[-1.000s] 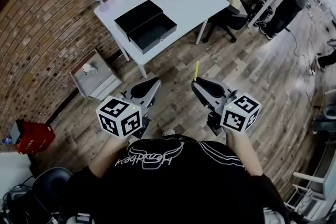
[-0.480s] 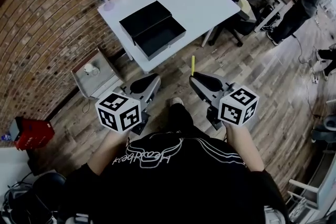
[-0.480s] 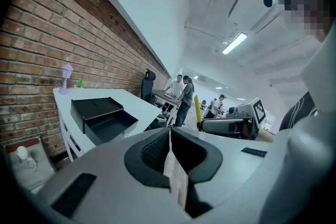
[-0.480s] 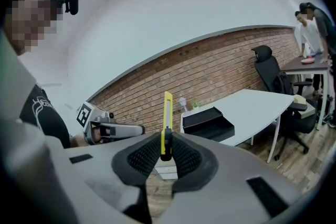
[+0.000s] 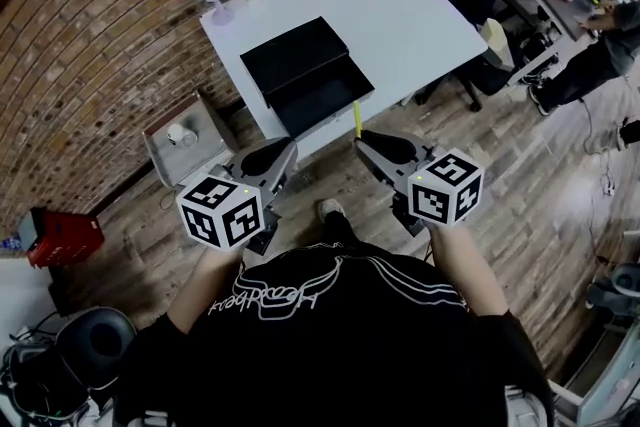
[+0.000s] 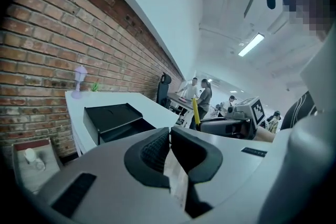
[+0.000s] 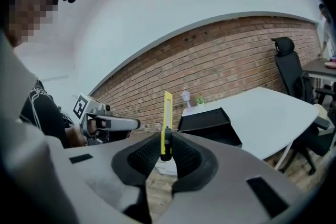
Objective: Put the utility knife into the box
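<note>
Head view, table: a white table (image 5: 400,15) stands against a brick wall (image 5: 90,45), on a wood floor (image 5: 520,205).
Head view, box: a black box (image 5: 310,75) lies open near the table's near edge, at the left end.
Head view, left gripper: the left gripper (image 5: 290,147) is held over the floor, just short of the table, pointing at it.
Head view, right gripper: the right gripper (image 5: 362,140) is level with the left one, near the box's right corner.
Head view, knife: a yellow knife (image 5: 357,118) sticks out from the right gripper's tips toward the box; it is not in the box.
Left gripper view, jaws: the left gripper (image 6: 169,131) is clenched, its pads together with nothing between them.
Left gripper view, surroundings: the box (image 6: 113,118) sits ahead to the left; the knife (image 6: 195,110) stands upright to the right.
Right gripper view, jaws: the right gripper (image 7: 166,147) is clamped on the knife (image 7: 167,123) near its lower end.
Right gripper view, knife: it stands upright and rises well above the pads.
Right gripper view, box: the box (image 7: 207,123) is ahead, just right of the knife, apart from it.
Right gripper view, left gripper: the left gripper (image 7: 113,123) shows at the left.
</note>
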The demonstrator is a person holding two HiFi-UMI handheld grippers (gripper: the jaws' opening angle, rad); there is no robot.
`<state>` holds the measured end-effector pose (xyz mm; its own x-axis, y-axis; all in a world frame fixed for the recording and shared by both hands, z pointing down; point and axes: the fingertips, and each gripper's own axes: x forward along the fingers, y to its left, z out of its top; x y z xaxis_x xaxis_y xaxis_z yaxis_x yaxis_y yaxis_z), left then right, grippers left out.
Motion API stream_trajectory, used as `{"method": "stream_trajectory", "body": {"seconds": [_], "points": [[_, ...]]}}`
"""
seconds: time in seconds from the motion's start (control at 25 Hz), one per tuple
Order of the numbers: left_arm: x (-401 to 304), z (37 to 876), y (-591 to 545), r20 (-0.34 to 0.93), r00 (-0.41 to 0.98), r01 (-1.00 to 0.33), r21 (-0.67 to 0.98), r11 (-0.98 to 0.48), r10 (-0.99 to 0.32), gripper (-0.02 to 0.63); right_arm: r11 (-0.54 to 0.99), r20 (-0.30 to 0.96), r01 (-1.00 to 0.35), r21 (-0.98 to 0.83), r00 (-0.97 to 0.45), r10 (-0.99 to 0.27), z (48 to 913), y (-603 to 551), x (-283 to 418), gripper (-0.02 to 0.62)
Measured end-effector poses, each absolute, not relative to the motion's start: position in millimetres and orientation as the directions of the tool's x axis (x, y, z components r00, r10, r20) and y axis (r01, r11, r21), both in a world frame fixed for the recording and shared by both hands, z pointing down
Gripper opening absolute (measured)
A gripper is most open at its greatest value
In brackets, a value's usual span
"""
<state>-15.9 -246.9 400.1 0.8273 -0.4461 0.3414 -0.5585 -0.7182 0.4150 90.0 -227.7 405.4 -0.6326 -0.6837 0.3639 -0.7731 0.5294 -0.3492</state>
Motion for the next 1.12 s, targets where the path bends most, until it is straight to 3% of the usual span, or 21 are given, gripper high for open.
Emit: {"method": "stream_trajectory", "body": {"seconds": [0.56, 1.12], "points": [[-21.5, 421.0, -337.3, 0.379, 0.729, -0.683, 0.442, -0.581, -0.57, 0.037, 0.698, 0.562, -0.697, -0.165, -0.648, -0.514, 451.8, -344.1, 95.0, 0.066], [-51.4, 448.7, -356.5, 0.415, 0.621, -0.776, 0.447, -0.445, -0.665, 0.037, 0.891, 0.804, -0.447, -0.073, -0.555, -0.213, 553.5, -375.4, 71.6, 0.066]]}}
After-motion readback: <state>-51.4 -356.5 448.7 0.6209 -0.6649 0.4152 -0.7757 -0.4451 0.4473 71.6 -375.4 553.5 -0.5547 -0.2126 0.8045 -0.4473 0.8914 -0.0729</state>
